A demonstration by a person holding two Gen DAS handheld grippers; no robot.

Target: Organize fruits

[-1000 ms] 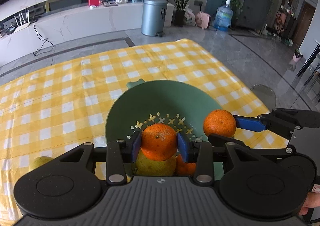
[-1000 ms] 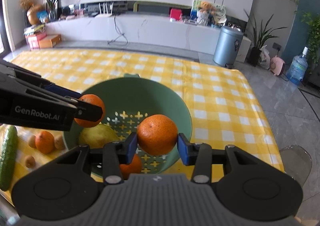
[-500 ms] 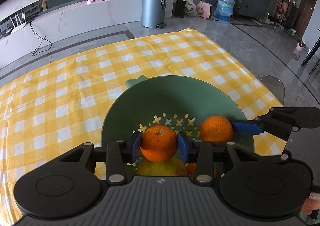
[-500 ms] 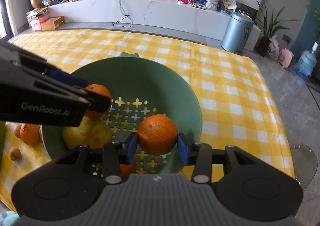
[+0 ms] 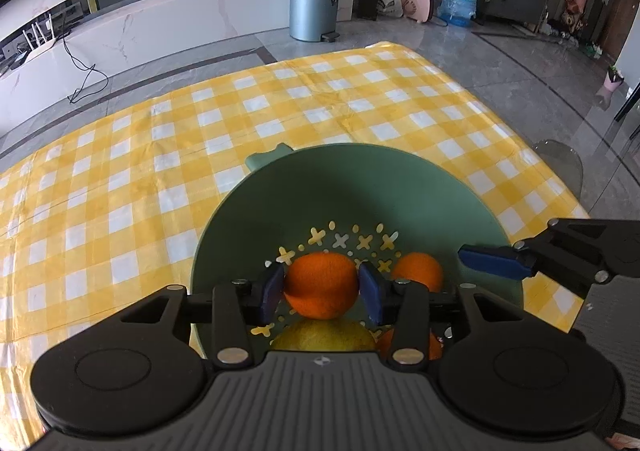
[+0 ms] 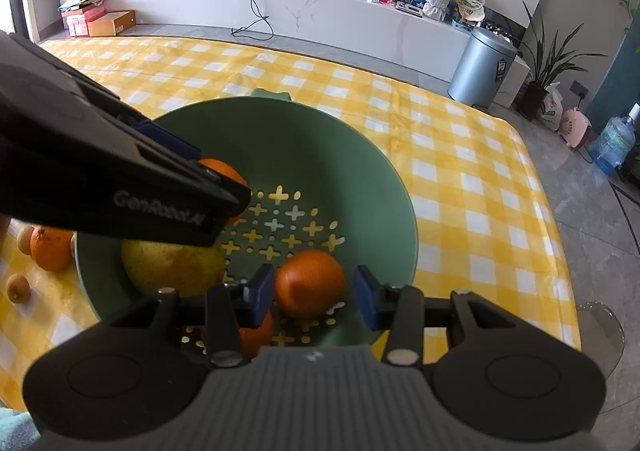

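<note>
A green colander bowl stands on the yellow checked cloth. It holds a yellow pear and an orange near its front wall. My left gripper reaches low into the bowl, above the pear. Its jaws are opening, but the blue pads still touch a second orange. My right gripper is open around a third orange, which lies on the perforated floor. A gap shows beside its right pad.
Left of the bowl, another orange and small brown fruits lie on the cloth. The table's right edge is close to the bowl, with grey floor beyond. The left gripper's black body crosses the bowl's left side.
Both grippers have sunk lower into the bowl. The orange in the right gripper has dropped away from the pads onto the bowl floor. The left gripper still carries its orange.
</note>
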